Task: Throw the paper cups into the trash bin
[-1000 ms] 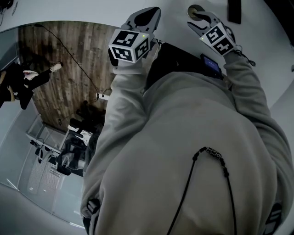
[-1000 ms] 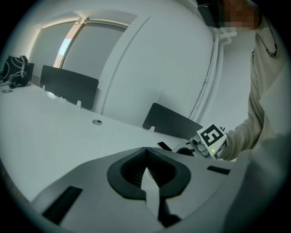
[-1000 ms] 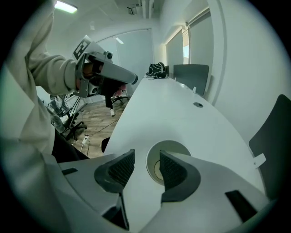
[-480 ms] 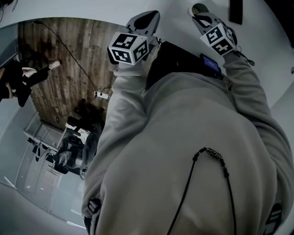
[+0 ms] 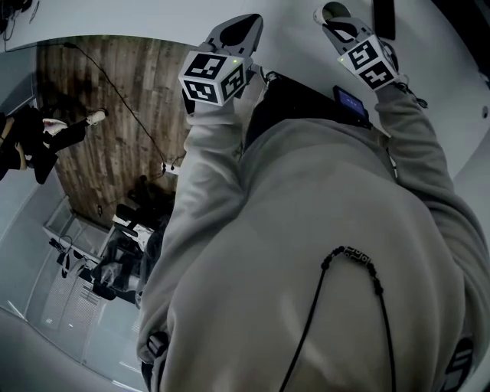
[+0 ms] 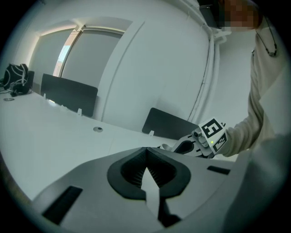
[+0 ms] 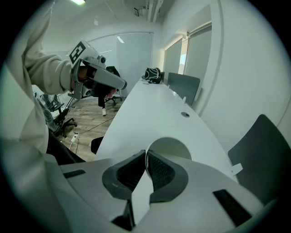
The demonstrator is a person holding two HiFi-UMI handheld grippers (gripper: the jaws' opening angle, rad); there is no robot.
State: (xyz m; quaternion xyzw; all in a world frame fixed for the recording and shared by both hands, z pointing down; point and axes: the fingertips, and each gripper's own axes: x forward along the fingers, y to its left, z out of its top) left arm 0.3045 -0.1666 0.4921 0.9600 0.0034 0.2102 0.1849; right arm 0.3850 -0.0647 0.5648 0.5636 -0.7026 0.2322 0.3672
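Note:
A white paper cup (image 7: 170,148) lies on its side on the white table (image 7: 150,104), mouth toward me. My right gripper (image 7: 146,157) is shut on the cup's near rim, the thin wall pinched between the two ribbed pads. In the head view that gripper (image 5: 337,19) sits at the top right with the cup (image 5: 334,11) at its tip. My left gripper (image 6: 146,157) is shut with nothing between its pads; it hovers left of the right one (image 5: 233,34). From the left gripper view the right gripper (image 6: 184,146) shows over the table. No trash bin shows in any view.
Dark divider panels (image 7: 184,86) stand along the table's far side, another close at right (image 7: 263,154). A black bag (image 7: 153,74) rests at the table's far end. Wooden floor (image 5: 107,99) with a cable and office chairs (image 7: 59,120) lies to the left.
The right gripper's jaws, open around the cup's mouth a second ago, have shut on its rim. Both grippers shifted only slightly.

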